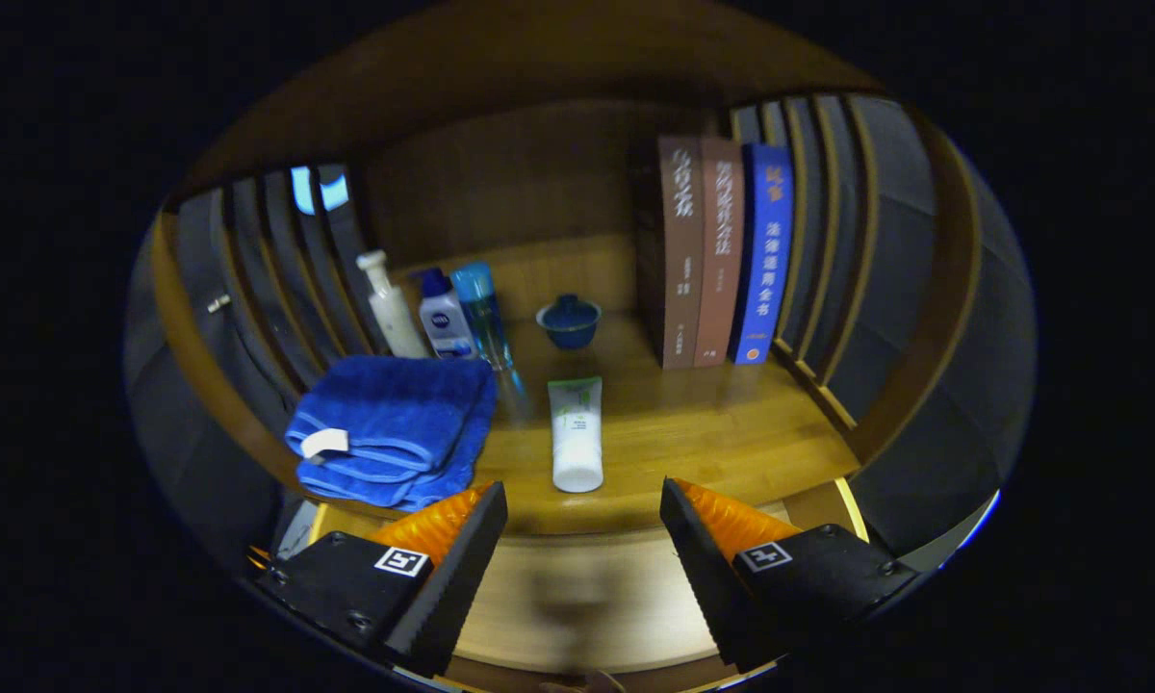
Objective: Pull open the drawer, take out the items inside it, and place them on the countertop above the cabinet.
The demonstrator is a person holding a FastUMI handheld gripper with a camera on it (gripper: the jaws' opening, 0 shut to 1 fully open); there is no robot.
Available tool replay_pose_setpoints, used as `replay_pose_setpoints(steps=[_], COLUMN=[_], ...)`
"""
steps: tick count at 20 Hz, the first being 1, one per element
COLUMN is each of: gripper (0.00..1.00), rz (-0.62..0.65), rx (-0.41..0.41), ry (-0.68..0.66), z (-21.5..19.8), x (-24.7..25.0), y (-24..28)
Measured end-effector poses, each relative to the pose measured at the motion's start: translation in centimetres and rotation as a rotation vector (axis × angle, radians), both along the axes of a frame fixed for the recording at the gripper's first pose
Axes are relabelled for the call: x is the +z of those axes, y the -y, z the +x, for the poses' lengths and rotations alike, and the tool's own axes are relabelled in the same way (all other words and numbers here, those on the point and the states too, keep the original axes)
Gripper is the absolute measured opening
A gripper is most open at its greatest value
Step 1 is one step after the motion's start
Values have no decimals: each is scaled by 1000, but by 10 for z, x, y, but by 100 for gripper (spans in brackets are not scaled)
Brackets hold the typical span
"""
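White tube point(577, 435) lying flat on the countertop point(693, 423), at 12 o'clock just ahead of the gripper point(583, 558), whose fingers are spread wide, empty. Looks light and squishy, probably slick, so I'd grab mid-body.

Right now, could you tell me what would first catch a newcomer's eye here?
The white tube lies on the wooden countertop, just ahead of the open hand-held gripper. Beside it sits a folded blue towel, with three bottles behind. Three upright books stand beyond, near a small blue bowl.
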State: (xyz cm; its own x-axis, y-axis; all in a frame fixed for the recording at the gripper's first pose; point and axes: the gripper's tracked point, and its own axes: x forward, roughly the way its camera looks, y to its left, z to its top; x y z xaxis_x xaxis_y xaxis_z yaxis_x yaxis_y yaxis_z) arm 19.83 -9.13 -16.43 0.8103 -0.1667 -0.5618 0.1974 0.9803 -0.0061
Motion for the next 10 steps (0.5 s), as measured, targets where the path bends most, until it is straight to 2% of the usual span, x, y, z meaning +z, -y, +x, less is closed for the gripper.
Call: replay_pose_setpoints(steps=[5, 10], gripper=[100, 99], rz=[-39, -54], rx=[46, 41], ry=[263, 430], z=[-83, -179], x=[51, 39], y=[-25, -39])
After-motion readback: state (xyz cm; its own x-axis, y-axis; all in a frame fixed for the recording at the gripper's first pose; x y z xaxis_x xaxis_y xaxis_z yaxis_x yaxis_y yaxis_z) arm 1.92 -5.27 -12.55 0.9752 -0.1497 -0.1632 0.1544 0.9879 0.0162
